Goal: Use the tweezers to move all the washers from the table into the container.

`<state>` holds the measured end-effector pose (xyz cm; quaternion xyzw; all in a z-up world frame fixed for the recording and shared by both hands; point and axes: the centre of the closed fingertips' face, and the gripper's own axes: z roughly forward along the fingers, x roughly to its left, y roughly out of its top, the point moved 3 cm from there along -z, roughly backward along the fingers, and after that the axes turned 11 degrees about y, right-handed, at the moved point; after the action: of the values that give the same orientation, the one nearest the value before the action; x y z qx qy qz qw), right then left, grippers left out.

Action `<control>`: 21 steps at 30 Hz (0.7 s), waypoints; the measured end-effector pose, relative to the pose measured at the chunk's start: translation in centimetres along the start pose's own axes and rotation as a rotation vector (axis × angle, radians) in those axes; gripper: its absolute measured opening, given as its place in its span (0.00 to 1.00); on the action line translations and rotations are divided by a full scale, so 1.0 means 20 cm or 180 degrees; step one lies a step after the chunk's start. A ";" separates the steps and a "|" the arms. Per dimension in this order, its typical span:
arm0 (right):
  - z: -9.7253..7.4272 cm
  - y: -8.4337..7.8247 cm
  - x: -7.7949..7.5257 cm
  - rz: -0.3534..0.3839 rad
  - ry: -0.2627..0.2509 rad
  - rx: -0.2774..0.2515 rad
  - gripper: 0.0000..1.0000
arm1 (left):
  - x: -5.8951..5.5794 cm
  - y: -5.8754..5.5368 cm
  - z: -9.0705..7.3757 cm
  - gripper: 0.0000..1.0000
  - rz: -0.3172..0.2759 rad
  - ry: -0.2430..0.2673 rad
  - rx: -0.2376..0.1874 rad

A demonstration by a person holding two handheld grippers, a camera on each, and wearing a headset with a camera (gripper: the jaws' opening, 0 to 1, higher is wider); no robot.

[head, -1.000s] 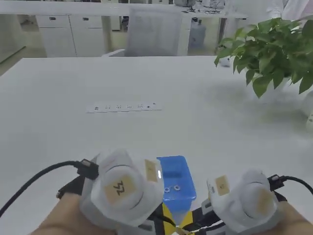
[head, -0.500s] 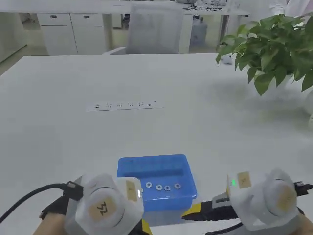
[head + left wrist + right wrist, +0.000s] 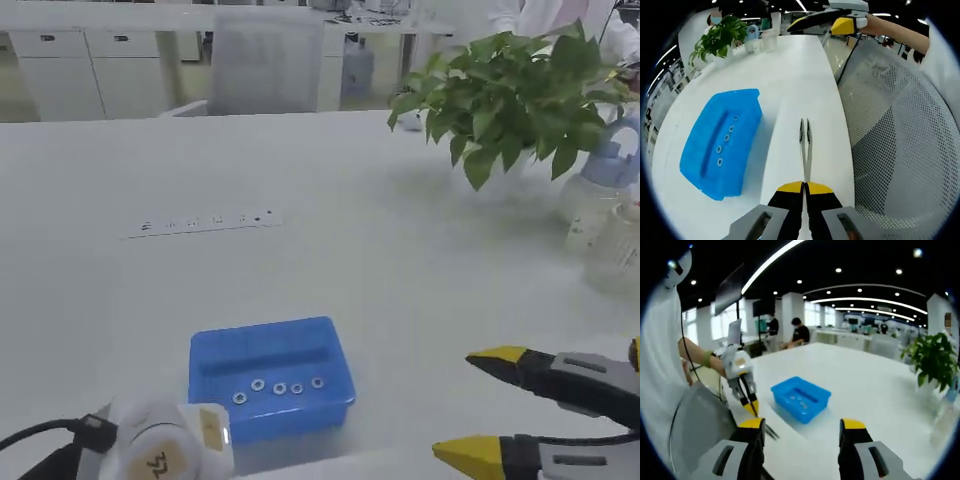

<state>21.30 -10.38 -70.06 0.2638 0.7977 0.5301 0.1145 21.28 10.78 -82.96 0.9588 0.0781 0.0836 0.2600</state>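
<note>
Washers in a row inside container, container on table, tweezers beside it, plant behind right.

Your white table has a plant at its far right, a chair and cabinets behind it.

Bare table beyond the blue container; plant and bottles crowd the far right corner
</note>
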 end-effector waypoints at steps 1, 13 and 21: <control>-0.03 0.00 0.00 0.0006 -0.0058 -0.0006 0.58 | 0.00 -0.01 0.00 0.00 0.0021 0.0003 0.0030; -0.19 -0.04 -0.02 0.0116 -0.0323 -0.0051 0.64 | -0.05 -0.03 -0.03 0.11 -0.0443 0.0015 0.0312; -0.20 -0.05 -0.05 0.0204 -0.0287 -0.0103 0.69 | -0.03 0.01 -0.23 0.47 -0.1617 0.0561 -0.0435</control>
<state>19.94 -14.34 -69.32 0.3110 0.7742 0.5339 0.1375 19.70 12.75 -79.07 0.8778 0.3325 0.1039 0.3289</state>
